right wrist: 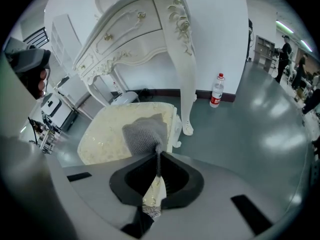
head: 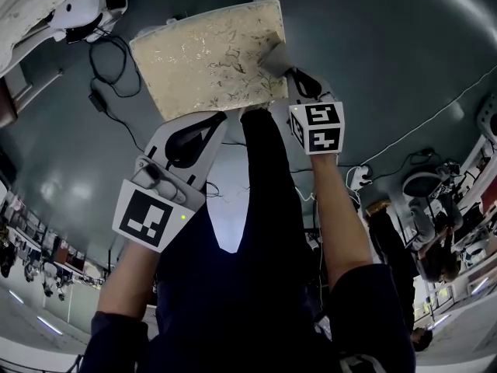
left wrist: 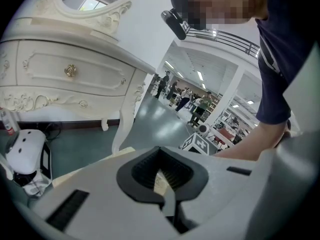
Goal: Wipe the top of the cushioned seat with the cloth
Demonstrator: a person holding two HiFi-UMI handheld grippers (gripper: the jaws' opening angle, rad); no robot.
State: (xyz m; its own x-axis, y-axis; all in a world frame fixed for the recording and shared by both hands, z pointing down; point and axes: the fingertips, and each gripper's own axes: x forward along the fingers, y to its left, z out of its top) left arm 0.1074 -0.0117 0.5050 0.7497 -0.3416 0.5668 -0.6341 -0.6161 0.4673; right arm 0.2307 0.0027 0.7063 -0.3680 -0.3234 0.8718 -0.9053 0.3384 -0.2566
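Cushioned seat (head: 198,61): cream with a floral pattern, standing on the grey floor (head: 373,68) just beside a white dressing-table leg (right wrist: 187,84).
Cloth (right wrist: 144,131): grey and bunched, lying on the seat top near its right edge, one end caught in the claw.
Right claw (right wrist: 159,153): pinching the cloth, above the seat's right side.
Left claw (left wrist: 160,151): pressed together, holding nothing, tips at the seat's near edge.
Bottle (right wrist: 216,91): upright on the floor, beyond the leg.
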